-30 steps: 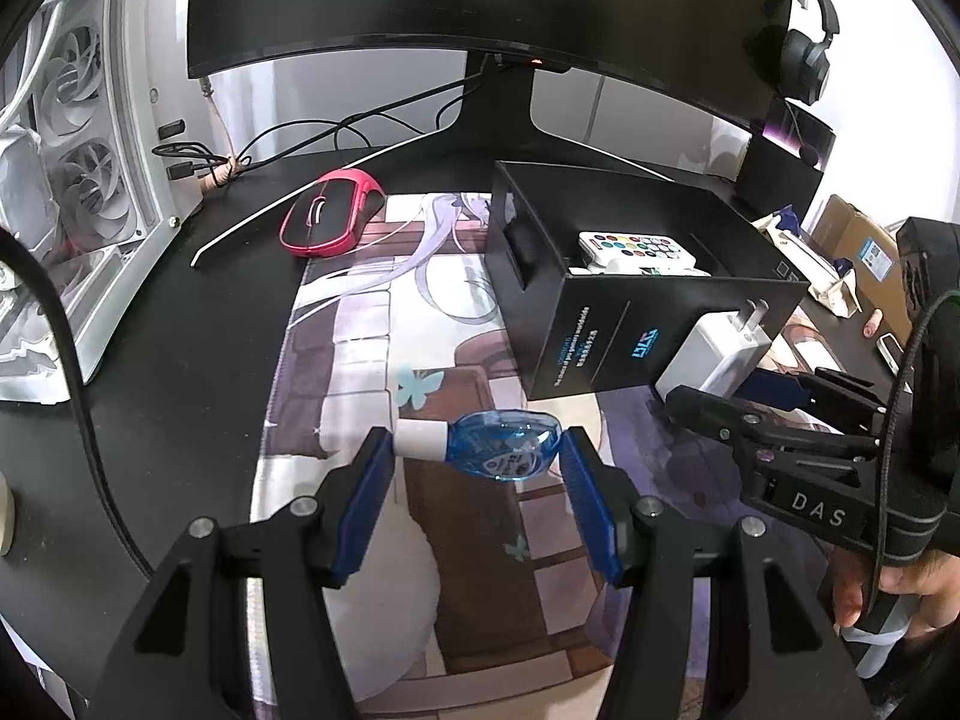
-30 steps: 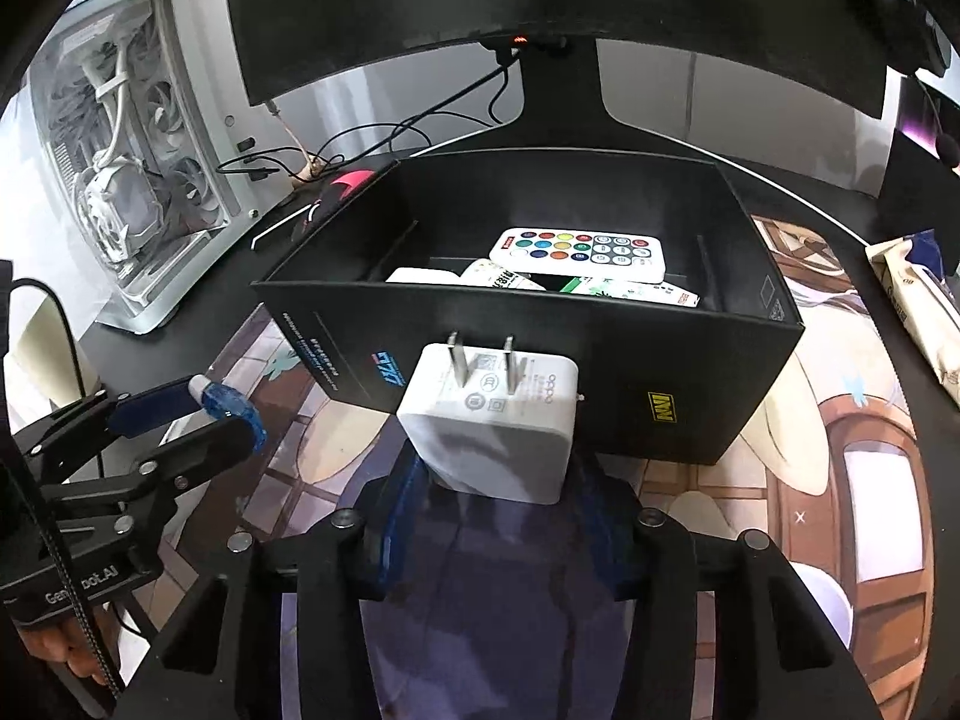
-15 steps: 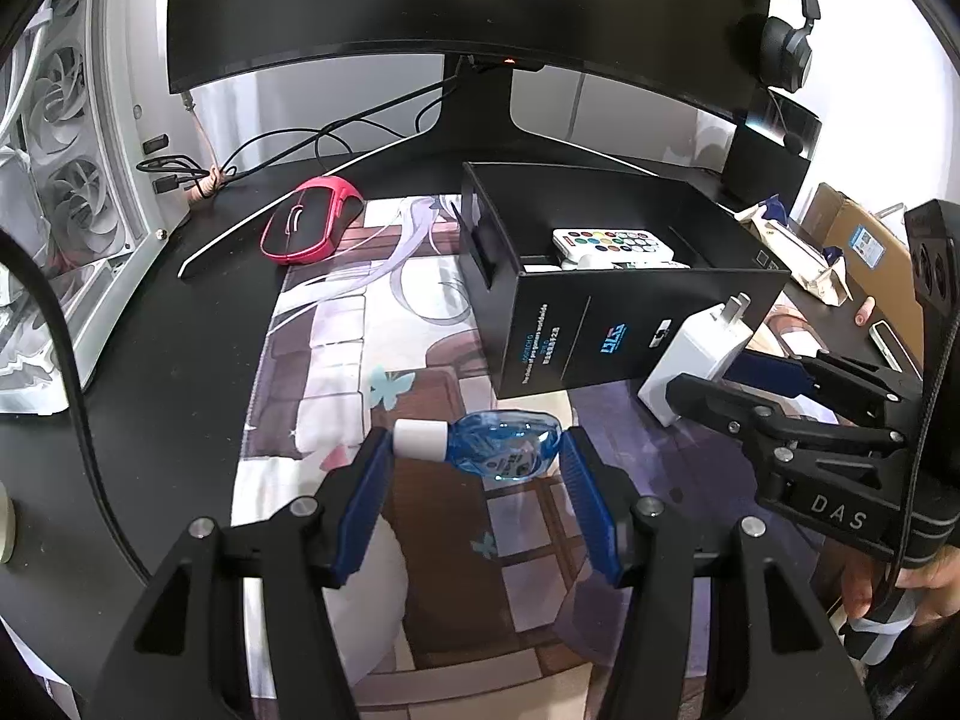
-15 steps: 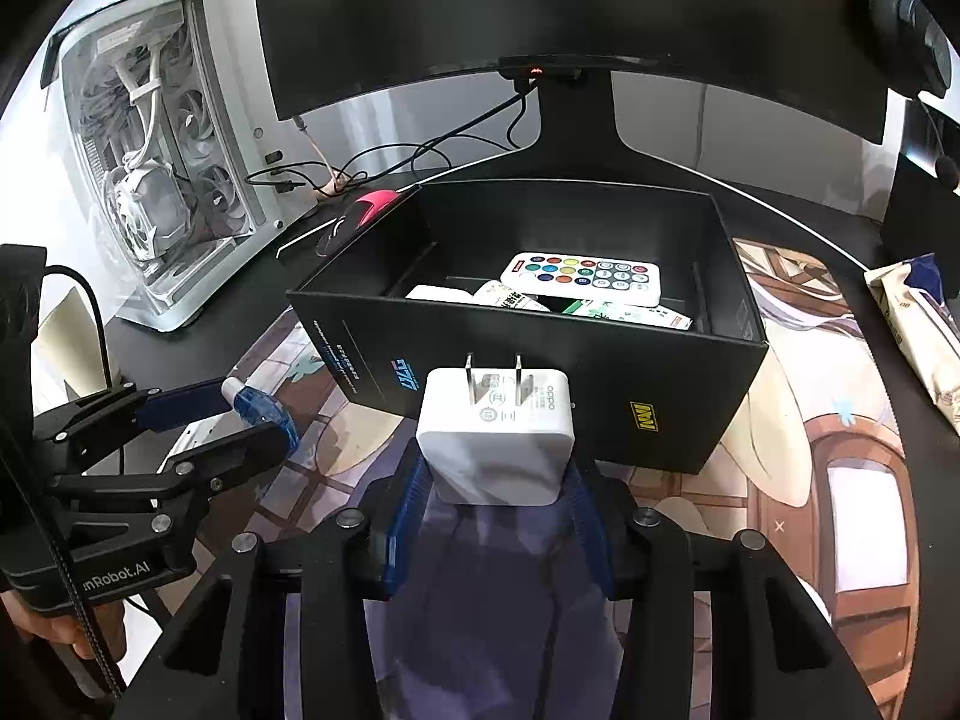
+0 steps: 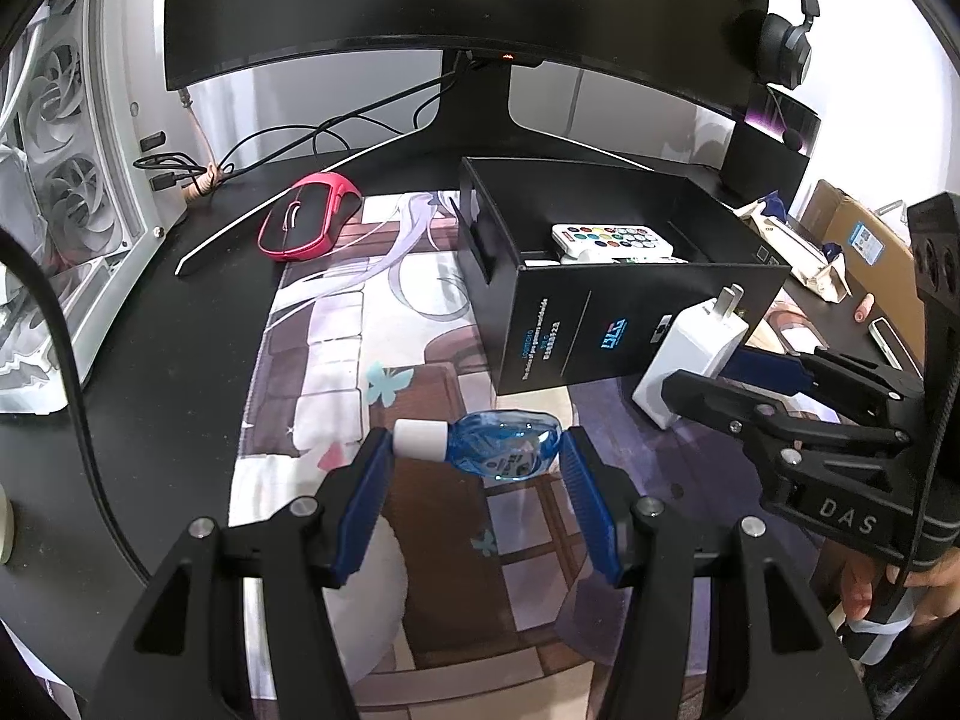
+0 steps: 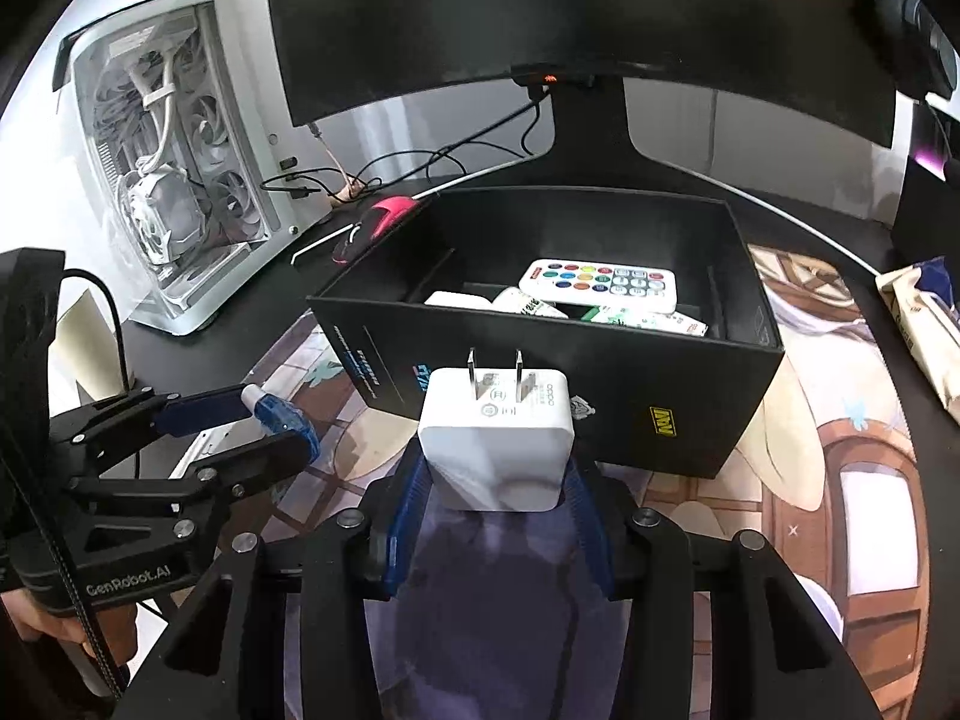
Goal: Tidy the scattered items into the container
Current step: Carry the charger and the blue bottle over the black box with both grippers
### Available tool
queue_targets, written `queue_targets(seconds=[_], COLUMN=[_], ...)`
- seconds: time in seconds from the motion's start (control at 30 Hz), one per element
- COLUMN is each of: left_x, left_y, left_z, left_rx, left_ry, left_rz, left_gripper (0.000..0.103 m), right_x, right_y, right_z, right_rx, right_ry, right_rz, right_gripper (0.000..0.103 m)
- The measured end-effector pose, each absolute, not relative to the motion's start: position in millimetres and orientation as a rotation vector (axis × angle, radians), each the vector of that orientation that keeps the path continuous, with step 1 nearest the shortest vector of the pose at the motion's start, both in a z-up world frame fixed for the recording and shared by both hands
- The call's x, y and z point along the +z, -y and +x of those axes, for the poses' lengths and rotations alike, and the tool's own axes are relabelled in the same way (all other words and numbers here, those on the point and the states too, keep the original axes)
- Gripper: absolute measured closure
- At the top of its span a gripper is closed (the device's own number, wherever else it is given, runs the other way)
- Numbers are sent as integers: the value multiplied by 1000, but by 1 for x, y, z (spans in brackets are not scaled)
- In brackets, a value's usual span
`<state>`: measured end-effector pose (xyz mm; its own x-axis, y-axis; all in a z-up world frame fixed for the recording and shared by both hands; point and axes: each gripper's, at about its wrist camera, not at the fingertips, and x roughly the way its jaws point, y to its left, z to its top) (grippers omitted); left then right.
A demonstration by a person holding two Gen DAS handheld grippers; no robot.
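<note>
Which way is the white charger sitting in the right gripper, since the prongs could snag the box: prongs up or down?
Prongs up. The white charger sits clamped in the right gripper, both metal prongs pointing upward, just in front of the black box.

We were at a home computer desk: a curved monitor (image 5: 468,0) stood at the far edge, a white PC case (image 6: 174,192) far left, headphones (image 5: 786,42) far right, a red mouse (image 5: 309,222) on a printed desk mat (image 5: 336,360).
</note>
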<state>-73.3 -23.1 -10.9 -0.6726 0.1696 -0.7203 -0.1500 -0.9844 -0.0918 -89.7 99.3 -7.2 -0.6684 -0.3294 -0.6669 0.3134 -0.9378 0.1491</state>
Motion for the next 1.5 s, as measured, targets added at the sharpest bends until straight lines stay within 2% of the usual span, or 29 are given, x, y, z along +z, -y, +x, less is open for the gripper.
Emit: queue_targets(seconds=[1.5], left_x=[27], left_y=[-2], left_z=[-69], left_rx=[2721], left_ry=[10], left_rz=[-1056], left_gripper=[46], right_x=[51], right_y=[-139], right_z=[-56], right_rx=[-2620], right_ry=[-24], right_rz=[832], right_gripper=[58])
